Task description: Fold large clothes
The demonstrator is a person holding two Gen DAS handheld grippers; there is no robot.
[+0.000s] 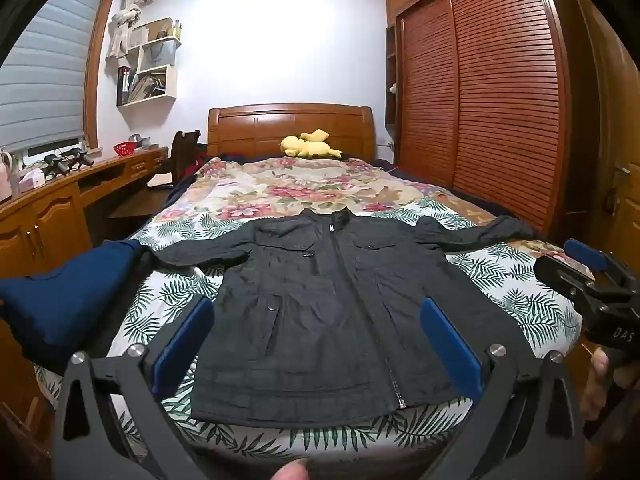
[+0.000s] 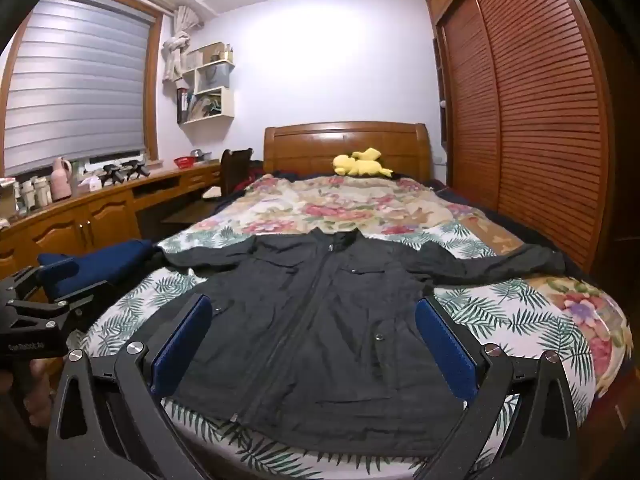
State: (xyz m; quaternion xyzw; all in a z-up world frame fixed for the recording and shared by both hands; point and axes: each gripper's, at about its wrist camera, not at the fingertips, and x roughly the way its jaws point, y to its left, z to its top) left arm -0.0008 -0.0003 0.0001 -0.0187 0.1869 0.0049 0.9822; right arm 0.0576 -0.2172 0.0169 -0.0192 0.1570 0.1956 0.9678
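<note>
A dark grey zip-up jacket [image 1: 320, 312] [image 2: 316, 320] lies flat, front side up, on the foot of the bed, with both sleeves spread out sideways. My left gripper [image 1: 316, 340] hovers above the jacket's hem, open wide with nothing between its blue pads. My right gripper [image 2: 314, 340] is also open and empty above the hem. The right gripper also shows at the right edge of the left wrist view [image 1: 596, 280], and the left gripper at the left edge of the right wrist view [image 2: 36, 300]. A hand [image 1: 600, 380] holds the right gripper's grip.
The bed carries a leaf and flower print cover [image 1: 512, 276] and a yellow plush toy [image 1: 310, 146] by the wooden headboard. A dark blue cloth [image 1: 68, 300] lies off the left bed edge. A wooden desk [image 2: 92, 208] runs along the left; a slatted wardrobe [image 1: 500, 100] stands at the right.
</note>
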